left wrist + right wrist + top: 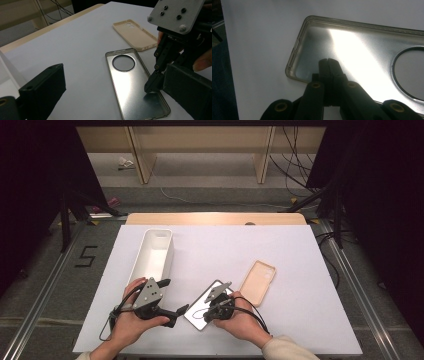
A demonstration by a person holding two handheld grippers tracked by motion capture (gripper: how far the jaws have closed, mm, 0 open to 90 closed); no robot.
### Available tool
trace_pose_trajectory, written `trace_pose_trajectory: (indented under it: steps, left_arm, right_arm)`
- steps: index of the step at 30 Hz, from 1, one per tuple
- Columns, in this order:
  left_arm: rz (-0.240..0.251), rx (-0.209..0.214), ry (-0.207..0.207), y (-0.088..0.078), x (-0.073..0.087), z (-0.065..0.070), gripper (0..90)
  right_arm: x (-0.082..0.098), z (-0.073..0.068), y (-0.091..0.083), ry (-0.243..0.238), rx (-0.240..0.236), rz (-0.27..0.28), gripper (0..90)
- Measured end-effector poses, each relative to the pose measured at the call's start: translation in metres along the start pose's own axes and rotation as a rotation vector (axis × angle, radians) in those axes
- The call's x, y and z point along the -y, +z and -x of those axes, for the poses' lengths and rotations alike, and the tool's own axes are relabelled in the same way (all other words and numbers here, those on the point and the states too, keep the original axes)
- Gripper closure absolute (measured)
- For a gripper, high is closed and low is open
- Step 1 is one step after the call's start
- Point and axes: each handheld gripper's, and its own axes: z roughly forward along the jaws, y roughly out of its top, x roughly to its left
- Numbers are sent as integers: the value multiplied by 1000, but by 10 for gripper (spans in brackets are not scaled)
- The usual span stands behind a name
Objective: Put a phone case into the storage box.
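Silver phone case (206, 306) with round camera cut-out, lying open side up near the front edge of the tabletop, long axis slanting from front-left to back-right. Right gripper (212, 309) closed on nothing, tips pressed down inside the case at its front end (328, 62). Left gripper (176, 312) open and empty, level, just left of the case. Beige phone case (258, 282) just beyond, toward the right edge; white bin (155, 251) toward the back-left corner. Legible writing: none.
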Motion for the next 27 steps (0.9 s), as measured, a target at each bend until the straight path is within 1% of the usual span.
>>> trace_pose_trajectory:
  steps: [5, 9, 10, 11, 13, 16, 17, 19, 21, 22, 27]
  left_arm:
    - [-1, 1, 2, 0, 0, 0, 35]
    - [-1, 2, 2, 0, 0, 1, 35]
    - [-1, 2, 2, 0, 0, 1, 35]
    - [-2, 3, 1, 0, 0, 0, 36]
    - [-2, 3, 1, 0, 0, 0, 36]
    - [-2, 4, 2, -1, 0, 1, 38]
    - [-2, 5, 1, -1, 0, 1, 38]
    - [-2, 5, 2, 0, 0, 1, 38]
    - [-2, 6, 2, -1, 0, 1, 39]
    - [-2, 8, 4, -1, 0, 1, 39]
    - [-4, 11, 4, 0, 0, 1, 42]
  right_arm:
    - [-1, 0, -2, -13, -2, -23, 900]
    - [-1, 2, -4, -50, -10, -49, 900]
    - [-1, 2, -4, -50, -10, -49, 900]
    - [0, 2, -6, -62, -13, -63, 900]
    - [1, 3, -7, -68, -15, -65, 900]
    - [2, 4, -10, -102, -14, -91, 900]
    - [2, 4, -10, -102, -14, -91, 900]
    - [4, 6, -14, -123, -12, -114, 900]
    - [5, 7, -15, -126, -12, -120, 900]
    - [7, 9, -18, -137, -9, -135, 900]
    - [10, 13, -23, -147, -9, -158, 900]
